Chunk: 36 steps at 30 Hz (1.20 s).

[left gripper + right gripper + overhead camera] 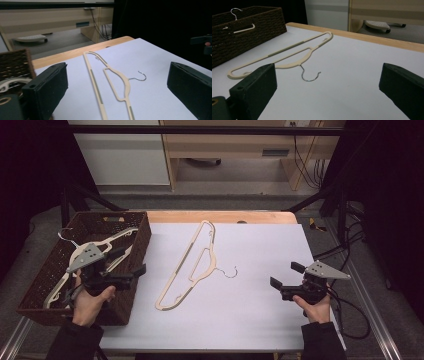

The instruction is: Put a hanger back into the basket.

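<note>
One cream plastic hanger with wire hook [192, 265]: laid at frame centre on white tabletop [260, 310]. More, apparently, kept in brown wicker basket [131, 285], left. Both jaw pairs held apart, empty.

The cream hanger [192, 265] lies flat on the white table cover, near the middle, its long bar running on a slant from the far edge down toward the near left; its thin wire hook [230, 272] points to the right, curled and open, resting on the cover; greyish grip strips mark parts of its bar and shoulders; small notches sit inside each rounded end; it touches neither gripper and lies apart from the basket at the left; in the left gripper view the hanger [112, 82] stretches away between the jaws; in the right gripper view it [284, 56] lies crosswise ahead, hook [308, 75] nearest.
</note>
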### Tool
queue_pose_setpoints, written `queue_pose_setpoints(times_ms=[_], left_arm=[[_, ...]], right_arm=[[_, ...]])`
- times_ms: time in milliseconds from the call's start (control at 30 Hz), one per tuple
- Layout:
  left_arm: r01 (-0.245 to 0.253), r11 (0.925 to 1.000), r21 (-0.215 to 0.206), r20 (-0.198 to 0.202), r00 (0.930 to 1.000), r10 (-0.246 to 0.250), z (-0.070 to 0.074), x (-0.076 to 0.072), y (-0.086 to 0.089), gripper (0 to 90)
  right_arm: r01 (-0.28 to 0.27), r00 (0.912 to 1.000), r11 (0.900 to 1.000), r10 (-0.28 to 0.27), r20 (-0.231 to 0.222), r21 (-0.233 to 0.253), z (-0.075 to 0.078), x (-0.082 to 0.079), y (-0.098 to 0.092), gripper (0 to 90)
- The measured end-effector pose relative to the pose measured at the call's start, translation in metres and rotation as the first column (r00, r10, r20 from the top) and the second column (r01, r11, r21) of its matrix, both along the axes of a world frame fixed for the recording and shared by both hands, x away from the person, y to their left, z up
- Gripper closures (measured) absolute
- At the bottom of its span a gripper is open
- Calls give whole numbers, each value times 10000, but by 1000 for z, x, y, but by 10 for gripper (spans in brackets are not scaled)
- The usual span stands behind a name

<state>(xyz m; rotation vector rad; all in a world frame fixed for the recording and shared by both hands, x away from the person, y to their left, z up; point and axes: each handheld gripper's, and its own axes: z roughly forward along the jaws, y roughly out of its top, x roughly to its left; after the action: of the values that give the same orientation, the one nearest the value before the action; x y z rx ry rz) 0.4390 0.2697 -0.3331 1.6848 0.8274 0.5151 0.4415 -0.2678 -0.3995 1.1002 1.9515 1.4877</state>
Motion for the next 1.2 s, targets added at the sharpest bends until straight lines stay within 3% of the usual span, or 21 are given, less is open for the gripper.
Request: queue_pose_setpoints(times_ms=[167, 333, 433, 567, 1033, 1100, 1200], left_arm=[[486, 9987, 125, -13, 9988, -486, -7, -3, -21, 40], [648, 9971, 401, -80, 9979, -646, -16, -3, -37, 40], [755, 9941, 777, -251, 9970, -738, -29, -2, -50, 40], [914, 9921, 857, -495, 9949, -874, -44, -2, -59, 40], [918, 9823, 1635, -1110, 9911, -741, -76, 4, -73, 40], [987, 9803, 1712, -1195, 9897, -788, -80, 4, -74, 40], [1063, 9787, 1757, -1289, 9881, -841, -83, 6, -73, 40]], right_arm=[[-108, 9999, 9999, 108, 27, -14, 1, 1, 6, 18], [-336, 9994, 9994, 336, -7, 23, 3, 8, 17, 24], [-511, 9987, 9987, 511, -50, -57, 4, 13, 28, 30], [-742, 9972, 9969, 740, -99, -250, 4, 21, 41, 44], [-1181, 9928, 9919, 1170, -249, -460, 0, 56, 87, 111], [-1403, 9900, 9860, 1387, -238, -898, -2, 65, 101, 142], [-1636, 9864, 9796, 1606, -341, -1166, -6, 76, 117, 178]])
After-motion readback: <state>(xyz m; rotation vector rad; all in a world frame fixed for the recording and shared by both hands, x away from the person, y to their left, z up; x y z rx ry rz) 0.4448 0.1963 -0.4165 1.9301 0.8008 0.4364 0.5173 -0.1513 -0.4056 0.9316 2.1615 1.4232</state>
